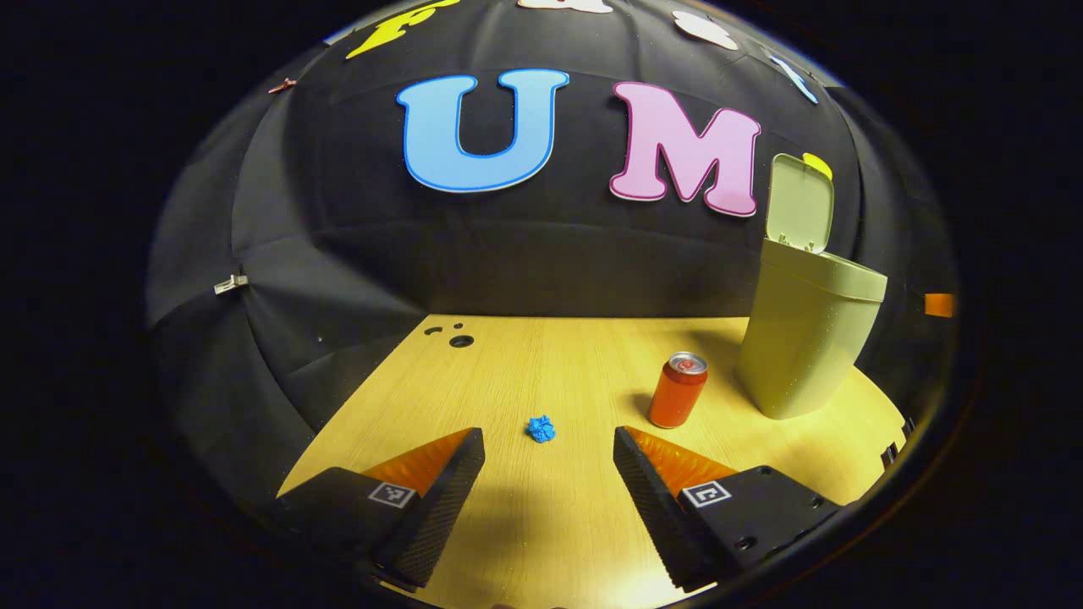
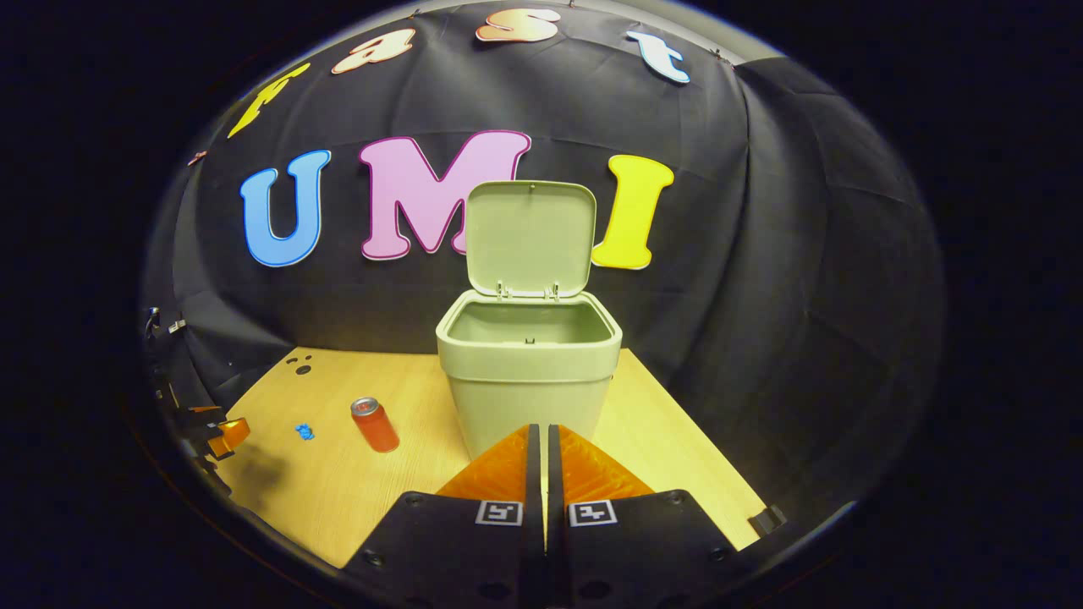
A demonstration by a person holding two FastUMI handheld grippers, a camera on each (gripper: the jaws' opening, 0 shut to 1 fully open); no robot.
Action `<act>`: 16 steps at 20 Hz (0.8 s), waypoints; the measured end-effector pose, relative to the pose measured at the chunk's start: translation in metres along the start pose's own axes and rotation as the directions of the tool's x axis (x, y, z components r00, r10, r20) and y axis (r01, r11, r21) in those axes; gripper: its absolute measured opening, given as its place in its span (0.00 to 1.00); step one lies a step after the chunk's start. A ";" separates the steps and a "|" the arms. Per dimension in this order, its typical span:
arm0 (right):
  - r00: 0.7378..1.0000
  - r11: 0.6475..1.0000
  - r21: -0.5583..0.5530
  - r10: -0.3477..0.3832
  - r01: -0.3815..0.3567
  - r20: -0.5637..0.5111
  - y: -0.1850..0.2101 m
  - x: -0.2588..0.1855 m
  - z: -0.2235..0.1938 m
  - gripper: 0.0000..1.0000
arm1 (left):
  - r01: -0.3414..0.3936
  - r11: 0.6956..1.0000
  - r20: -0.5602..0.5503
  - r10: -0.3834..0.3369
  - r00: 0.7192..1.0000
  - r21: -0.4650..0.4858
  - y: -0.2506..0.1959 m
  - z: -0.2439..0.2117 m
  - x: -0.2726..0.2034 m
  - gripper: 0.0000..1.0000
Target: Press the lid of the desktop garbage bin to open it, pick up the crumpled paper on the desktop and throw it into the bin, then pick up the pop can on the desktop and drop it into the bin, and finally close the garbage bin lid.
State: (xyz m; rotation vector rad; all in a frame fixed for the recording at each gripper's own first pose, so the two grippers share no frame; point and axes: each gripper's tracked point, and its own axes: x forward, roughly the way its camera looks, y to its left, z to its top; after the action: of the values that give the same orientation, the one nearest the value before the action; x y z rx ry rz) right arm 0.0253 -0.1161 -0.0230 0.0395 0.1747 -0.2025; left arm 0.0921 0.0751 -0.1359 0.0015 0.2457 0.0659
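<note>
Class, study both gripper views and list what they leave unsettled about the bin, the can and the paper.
1. The bin's floor: in the right gripper view its front rim hides the bottom, so any contents stay unknown.
2. The pop can's label: too small and angled in the left gripper view.
3. The crumpled paper: too small to judge its folds.
4. The bin's base: in the right gripper view the right gripper, jaws closed, covers it.

In the right gripper view, the garbage bin (image 2: 528, 372) is standing on the surface (image 2: 321, 482) with its lid (image 2: 530, 239) raised behind it; the pop can (image 2: 374, 425) is standing left of it, the crumpled paper (image 2: 305, 432) lying farther left.
</note>
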 end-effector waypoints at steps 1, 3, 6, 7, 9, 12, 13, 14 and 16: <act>1.000 1.000 0.007 -0.005 0.005 -0.015 -0.001 -0.004 -0.007 0.05 | 0.000 1.000 -0.008 0.000 1.000 -0.004 0.001 -0.003 0.007 0.98; 0.999 1.000 0.020 -0.016 0.017 -0.046 -0.003 -0.012 -0.021 0.05 | 0.007 1.000 -0.028 -0.007 1.000 -0.007 0.003 -0.007 0.022 0.98; 0.995 0.998 0.045 -0.040 0.045 -0.092 -0.009 -0.027 -0.042 0.05 | 0.011 1.000 -0.041 -0.010 0.999 0.019 0.002 -0.008 0.047 0.99; 0.992 0.997 0.052 -0.053 0.059 -0.117 -0.012 -0.030 -0.050 0.05 | 0.009 1.000 -0.046 -0.008 0.999 0.026 0.003 -0.008 0.055 0.98; 0.987 0.994 0.075 -0.064 0.075 -0.149 -0.014 -0.036 -0.059 0.05 | 0.022 0.999 -0.043 -0.021 0.999 0.037 -0.002 -0.005 0.073 0.98; 0.981 0.991 0.095 -0.078 0.096 -0.177 -0.016 -0.044 -0.067 0.06 | 0.026 0.998 -0.076 -0.022 0.997 0.052 -0.010 -0.013 0.100 0.99; 0.979 0.991 0.094 -0.076 0.095 -0.192 -0.016 -0.046 -0.072 0.09 | 0.026 0.998 -0.082 -0.021 0.996 0.057 -0.012 -0.016 0.108 0.99; 0.975 0.991 0.086 -0.085 0.104 -0.205 -0.017 -0.046 -0.078 0.12 | 0.030 0.998 -0.091 -0.024 0.996 0.063 -0.014 -0.018 0.117 0.98; 0.971 0.990 0.098 -0.078 0.102 -0.228 -0.015 -0.047 -0.085 0.22 | 0.029 0.997 -0.121 -0.019 0.992 0.078 -0.014 -0.026 0.132 0.98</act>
State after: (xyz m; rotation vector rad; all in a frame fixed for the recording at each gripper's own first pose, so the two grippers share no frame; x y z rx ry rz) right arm -0.0371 -0.1165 -0.0991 0.1634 0.3908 -0.2985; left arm 0.2146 0.0692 -0.1934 0.0737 0.3683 0.0322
